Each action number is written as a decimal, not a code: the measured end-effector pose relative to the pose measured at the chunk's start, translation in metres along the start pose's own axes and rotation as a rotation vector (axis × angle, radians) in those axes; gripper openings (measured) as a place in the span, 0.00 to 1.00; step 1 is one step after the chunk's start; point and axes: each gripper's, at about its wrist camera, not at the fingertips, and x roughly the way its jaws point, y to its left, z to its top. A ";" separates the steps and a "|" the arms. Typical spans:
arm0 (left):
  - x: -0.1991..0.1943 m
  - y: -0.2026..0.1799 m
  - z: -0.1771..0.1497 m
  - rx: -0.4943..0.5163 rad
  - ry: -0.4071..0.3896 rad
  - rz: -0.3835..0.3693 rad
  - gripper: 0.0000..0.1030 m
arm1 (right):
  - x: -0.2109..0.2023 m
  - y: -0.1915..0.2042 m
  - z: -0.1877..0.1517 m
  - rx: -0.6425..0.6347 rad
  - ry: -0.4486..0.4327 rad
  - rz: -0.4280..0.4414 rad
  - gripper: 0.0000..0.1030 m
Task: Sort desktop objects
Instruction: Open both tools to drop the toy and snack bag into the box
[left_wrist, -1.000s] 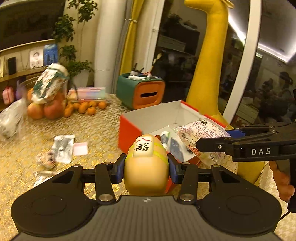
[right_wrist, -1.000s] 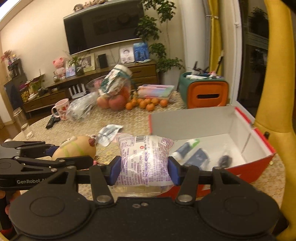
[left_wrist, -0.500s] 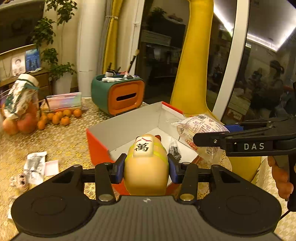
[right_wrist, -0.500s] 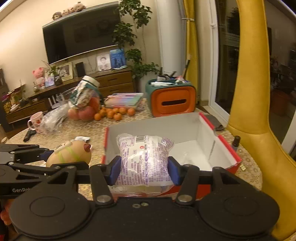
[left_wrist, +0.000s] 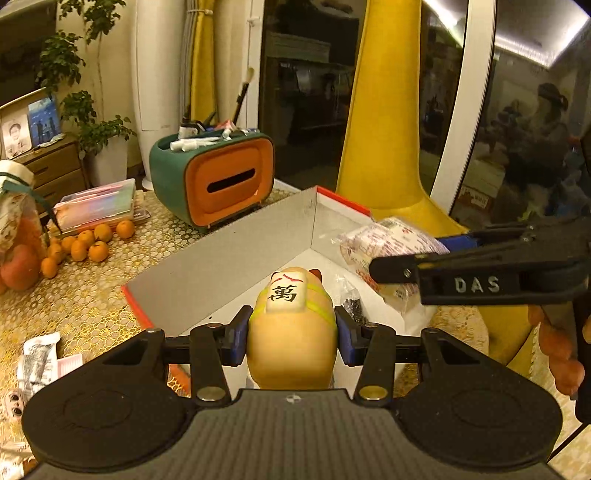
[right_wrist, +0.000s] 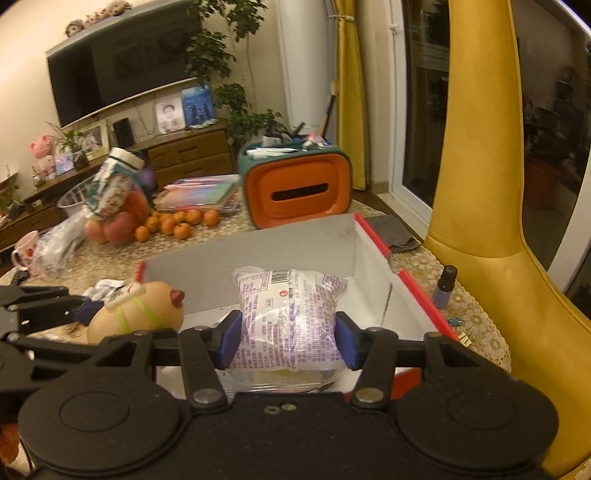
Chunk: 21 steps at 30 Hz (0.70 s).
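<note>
Only in right view: small bottle (right_wrist: 445, 286) right of red box (right_wrist: 384, 246). Left gripper (left_wrist: 291, 330) clamped on toy (left_wrist: 291, 325), right gripper (right_wrist: 288, 339) on packet (right_wrist: 288, 314), over box's centre

Two tongs, one holding one egg-shaped toy (left_wrist: 291, 332), the other one purple snack packet (right_wrist: 288, 317). One red-edged open box (right_wrist: 384, 251) on the table (left_wrist: 92, 295). One orange-and-green tissue holder (right_wrist: 297, 190) far off. About eight small oranges (right_wrist: 177, 223) at far left, beside two or three apples (right_wrist: 114, 229). One small dark bottle (right_wrist: 445, 286) right of the box. One mug (right_wrist: 24, 249) at the far left edge.
</note>
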 end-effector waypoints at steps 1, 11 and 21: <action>0.005 -0.001 0.001 0.005 0.008 -0.001 0.44 | 0.005 -0.003 0.001 0.006 0.004 -0.005 0.51; 0.048 -0.009 0.000 0.022 0.093 -0.007 0.44 | 0.057 -0.022 0.006 -0.002 0.086 -0.071 0.51; 0.074 -0.004 0.003 0.026 0.152 0.007 0.44 | 0.090 -0.016 0.014 -0.038 0.158 -0.064 0.51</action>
